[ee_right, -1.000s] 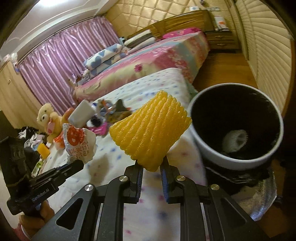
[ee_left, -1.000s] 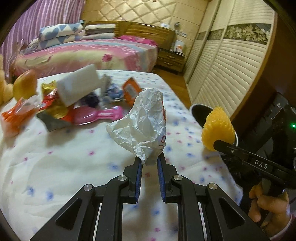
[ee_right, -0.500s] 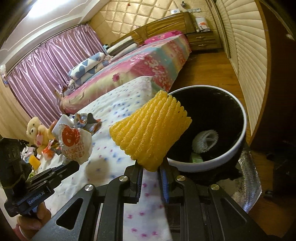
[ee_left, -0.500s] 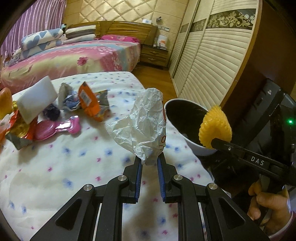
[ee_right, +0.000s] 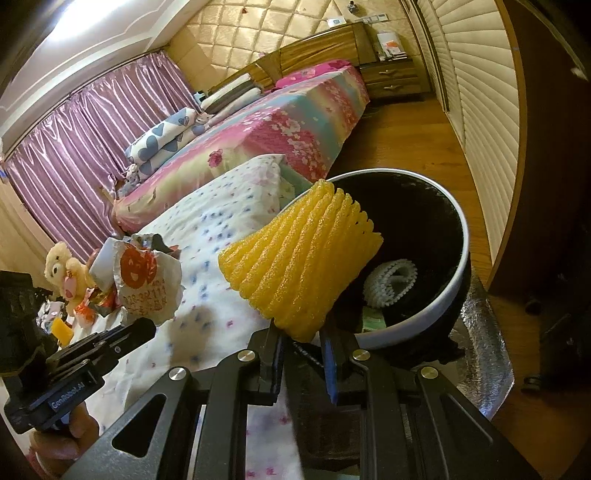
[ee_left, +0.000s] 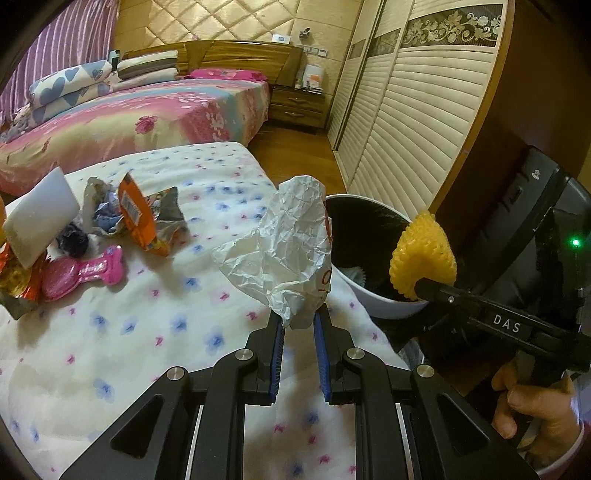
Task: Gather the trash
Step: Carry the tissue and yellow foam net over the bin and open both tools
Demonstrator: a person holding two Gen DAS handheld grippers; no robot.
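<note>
We see warm, yellowish indoor light, fairly dim overall. A bright ceiling light (ee_right: 79,16) blows out top-left in the right wrist view. Soft shadows on the bedsheet (ee_left: 110,350). Heavy fisheye bending and black vignette at the corners. Centre sharp, edges slightly soft.

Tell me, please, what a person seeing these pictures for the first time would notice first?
Probably the yellow foam net, pinched in the right hand-held gripper just at the near rim of the white bin, which already holds a white foam net. Next comes the crumpled white paper wrapper, shut in the left hand-held gripper above the flowered sheet, beside that bin.
</note>
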